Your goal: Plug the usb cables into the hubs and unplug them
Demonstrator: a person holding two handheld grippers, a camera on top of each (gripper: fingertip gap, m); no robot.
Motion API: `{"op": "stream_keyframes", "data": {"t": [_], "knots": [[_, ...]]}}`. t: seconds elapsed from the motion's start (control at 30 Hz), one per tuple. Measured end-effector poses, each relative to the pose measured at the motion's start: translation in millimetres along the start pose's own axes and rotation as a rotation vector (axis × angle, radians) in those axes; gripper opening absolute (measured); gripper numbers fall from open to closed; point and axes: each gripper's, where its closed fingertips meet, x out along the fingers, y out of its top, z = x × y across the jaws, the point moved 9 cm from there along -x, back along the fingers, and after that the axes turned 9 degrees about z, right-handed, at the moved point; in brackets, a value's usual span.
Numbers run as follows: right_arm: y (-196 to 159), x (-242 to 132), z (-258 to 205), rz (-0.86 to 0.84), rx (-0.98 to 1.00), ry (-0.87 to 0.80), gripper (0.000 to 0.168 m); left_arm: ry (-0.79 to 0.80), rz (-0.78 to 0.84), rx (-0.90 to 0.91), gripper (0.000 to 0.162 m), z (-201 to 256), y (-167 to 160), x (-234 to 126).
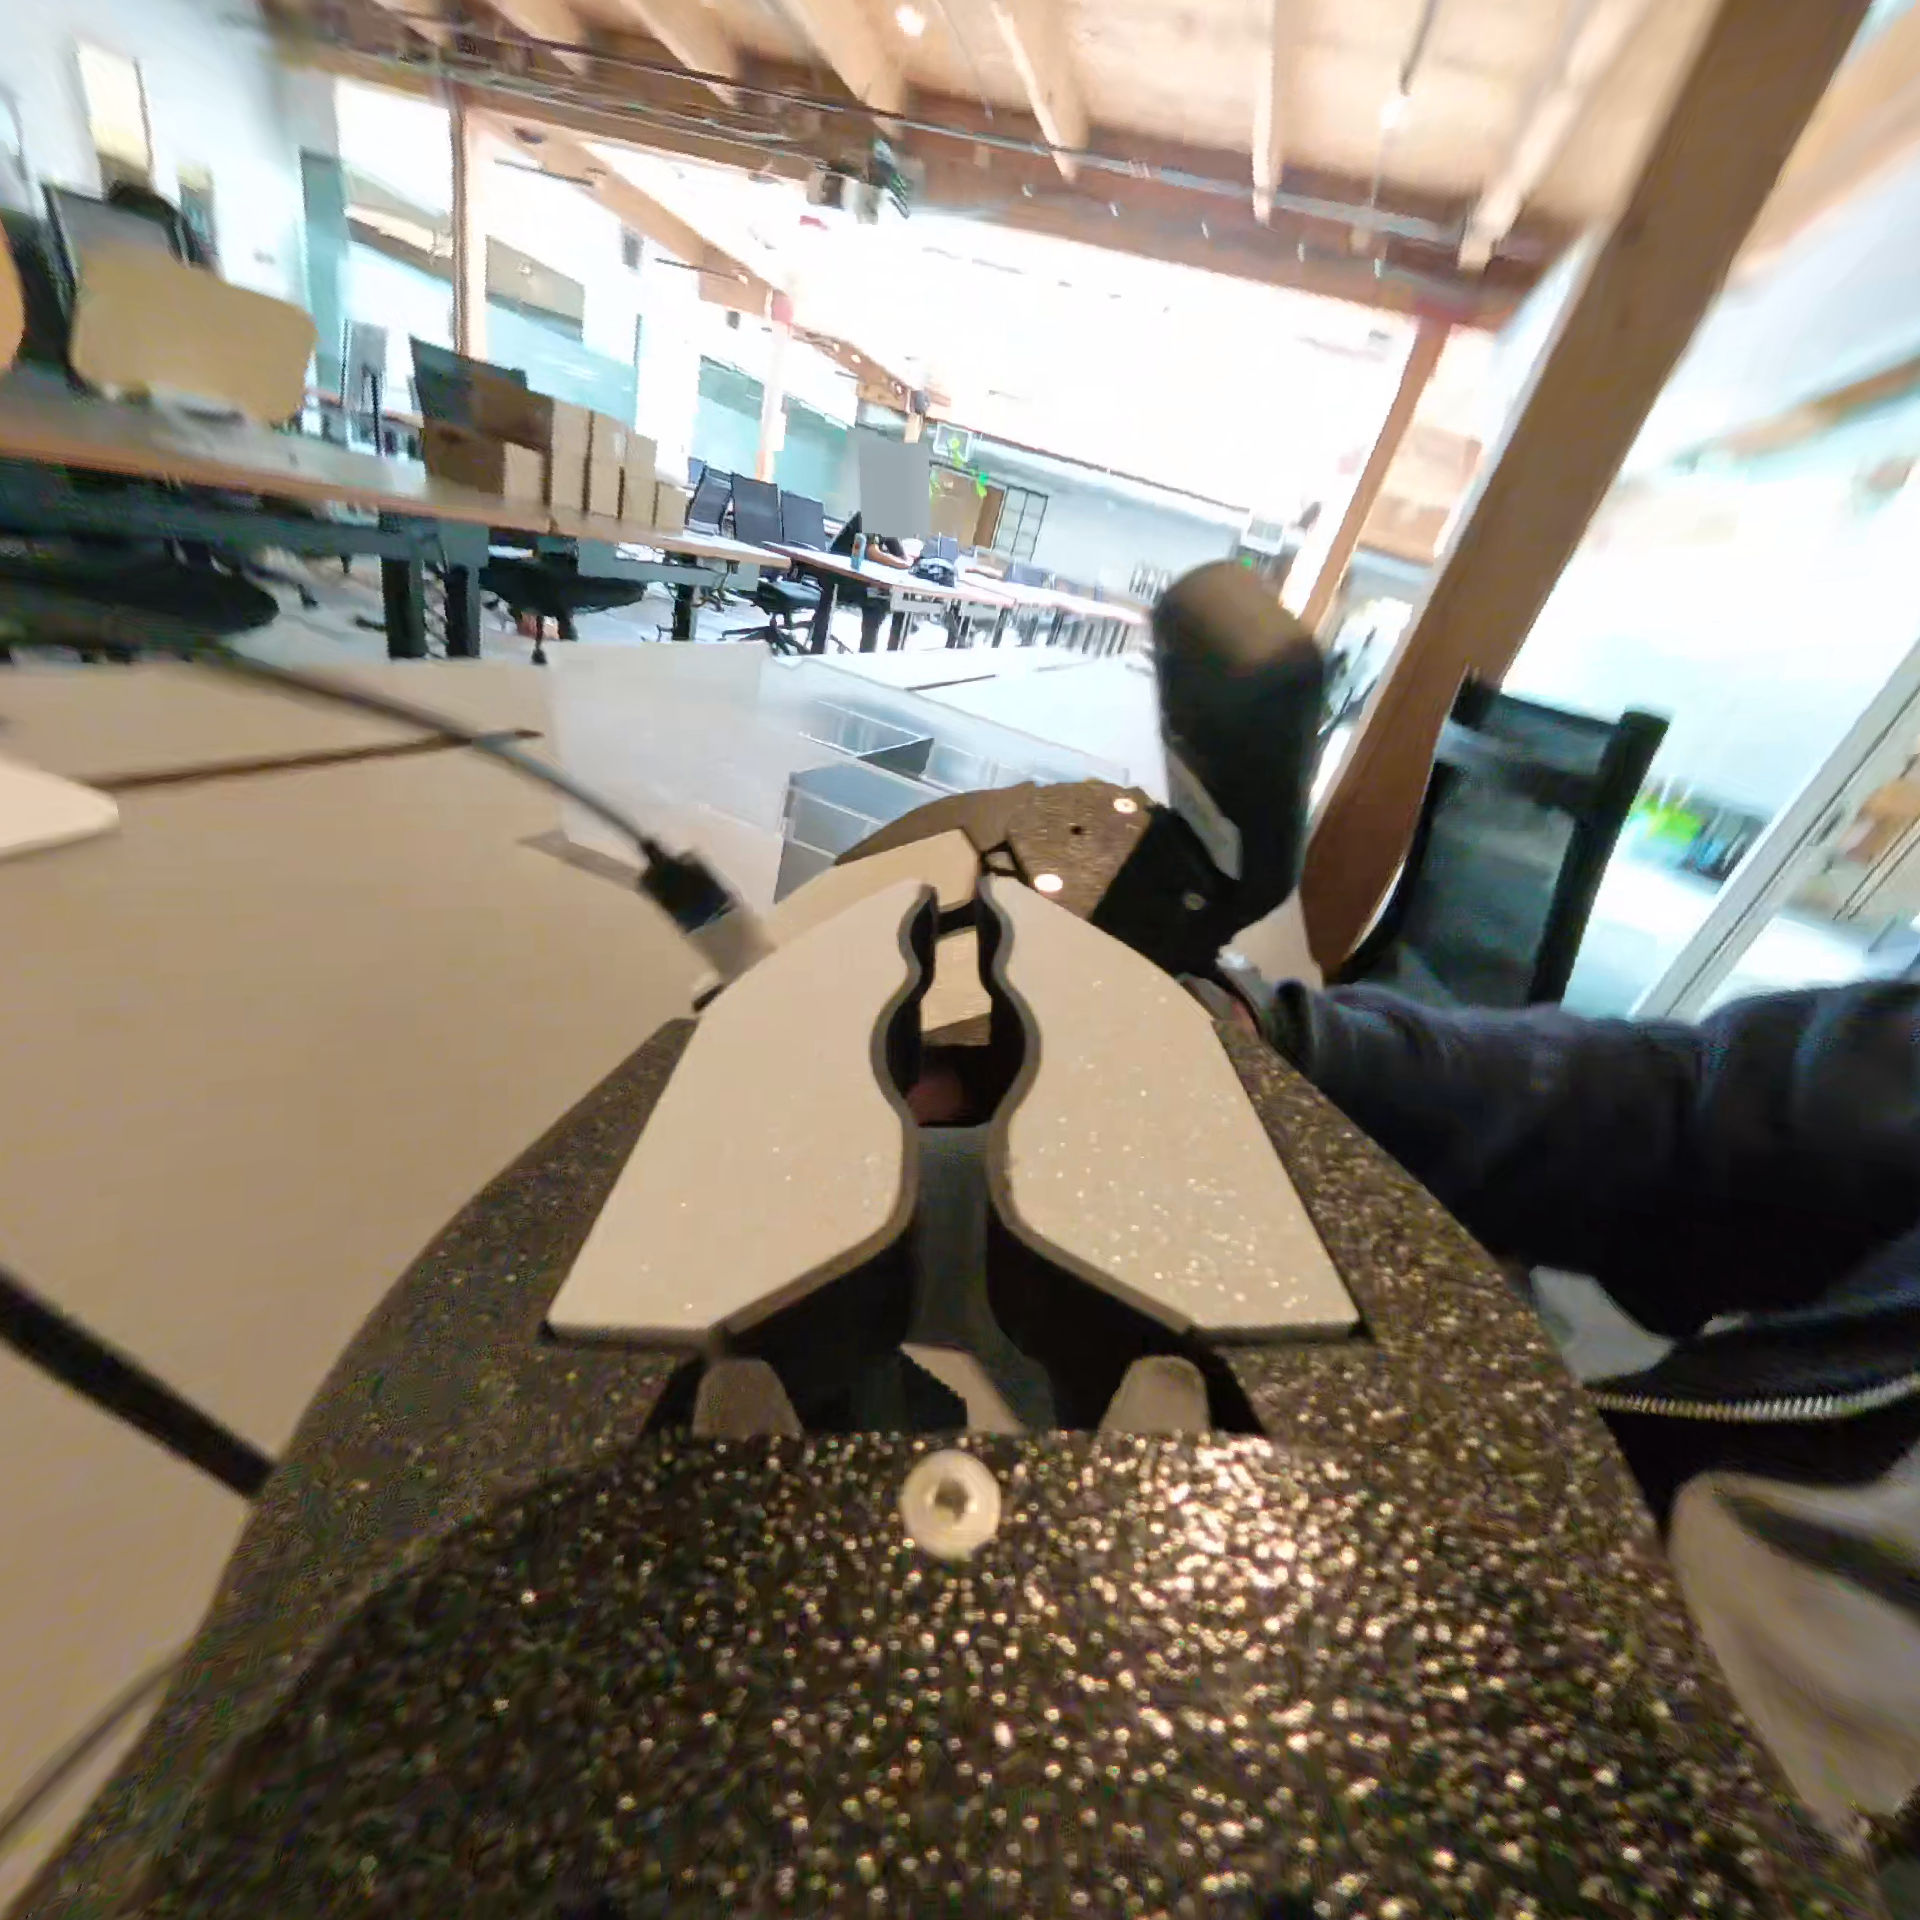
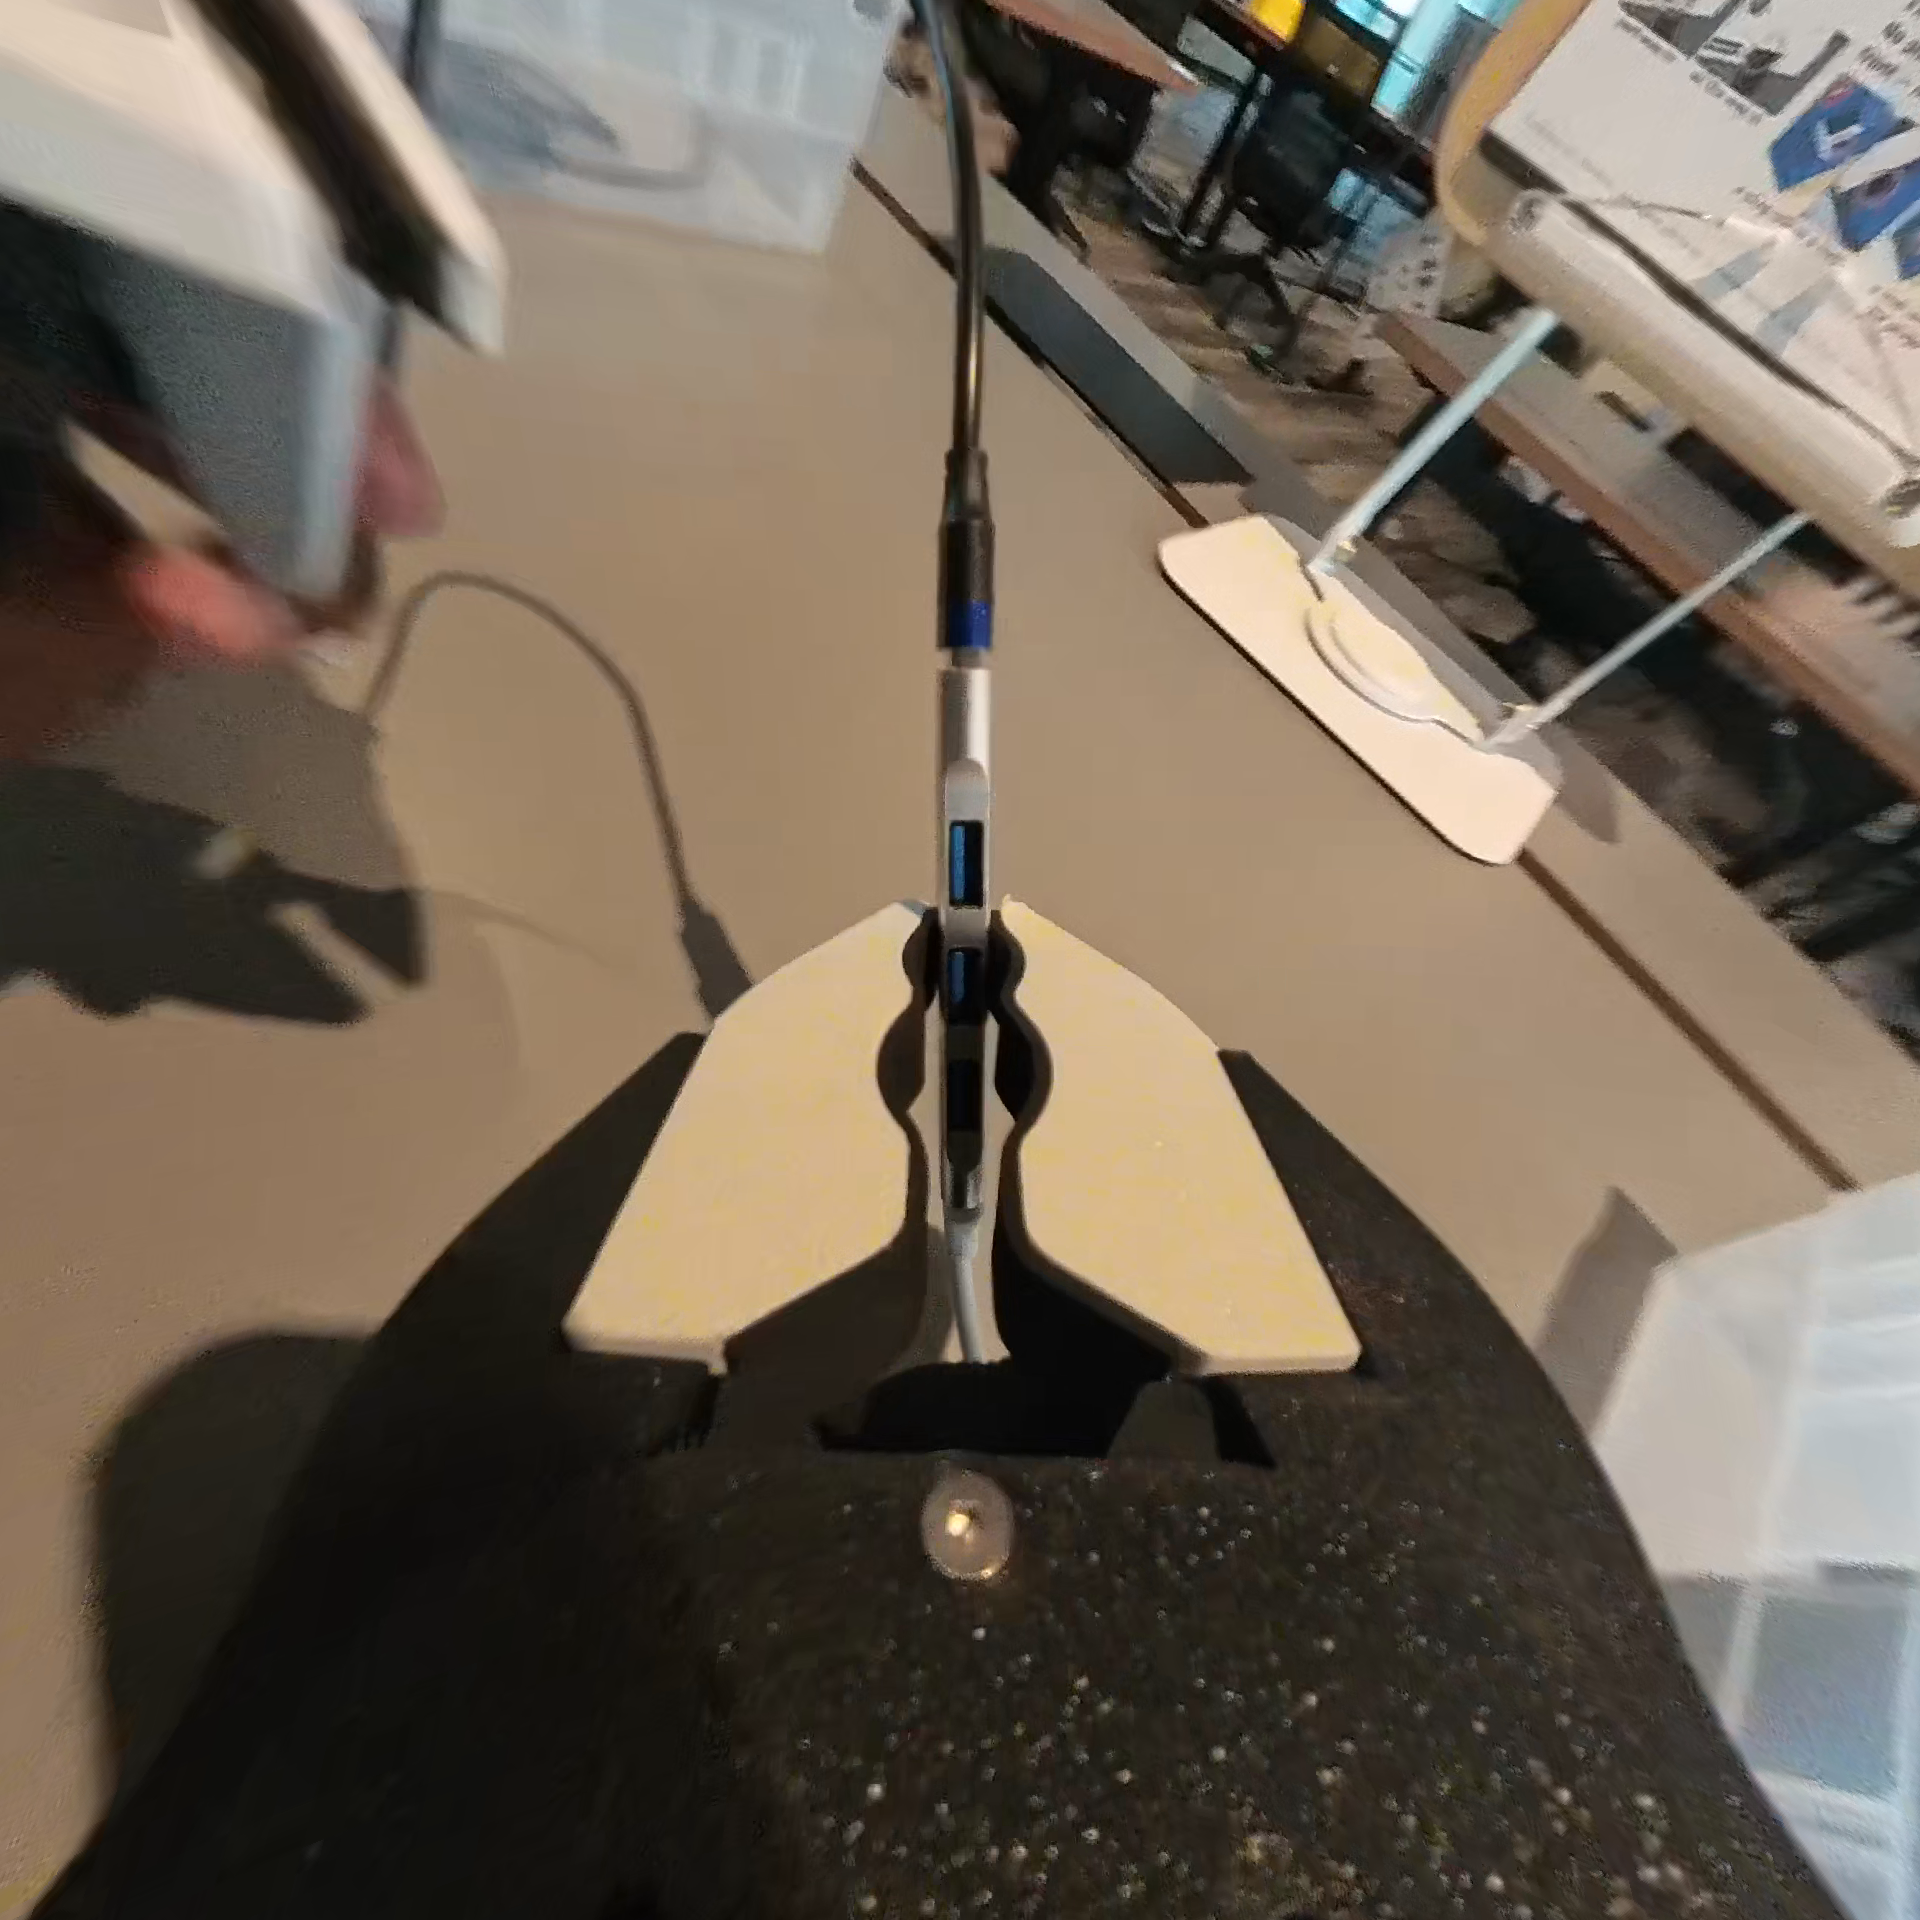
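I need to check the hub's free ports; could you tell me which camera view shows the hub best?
The right wrist view: the silver hub stands centred, clamped in the right gripper, blue ports facing the camera, black cable plugged into its far end. The left wrist view shows only a blurred white piece of it.

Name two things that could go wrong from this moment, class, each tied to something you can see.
1. The right gripper clamps the slim silver hub by its edges only; a sideways tug from the plugged black cable could twist it loose.
2. The left gripper is shut on nothing and both views are blurred; moving this fast, it might snag the second cable lying on the table.
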Motion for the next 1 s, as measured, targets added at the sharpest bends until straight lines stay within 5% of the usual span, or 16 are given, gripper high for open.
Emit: {"op": "stream_keyframes", "data": {"t": [0.2,0.47,0.67,0.8,1.0], "knots": [[8,-8,-2,0.136,0.169,0.167,0.007,0.026,-0.008,-0.096,0.032,-39,-9,5],[15,-13,-9,0.259,0.312,0.427,0.007,-0.261,0.105,0.007,0.038,-38,7,7],[18,-14,-14,0.295,0.367,0.505,0.007,-0.320,0.089,0.009,0.034,-35,3,12],[17,-12,-21,0.278,0.355,0.527,0.007,-0.382,0.100,-0.010,0.007,-31,3,13],[15,-12,-21,0.257,0.324,0.536,0.007,-0.367,0.053,-0.014,0.007,-31,3,9]]}}
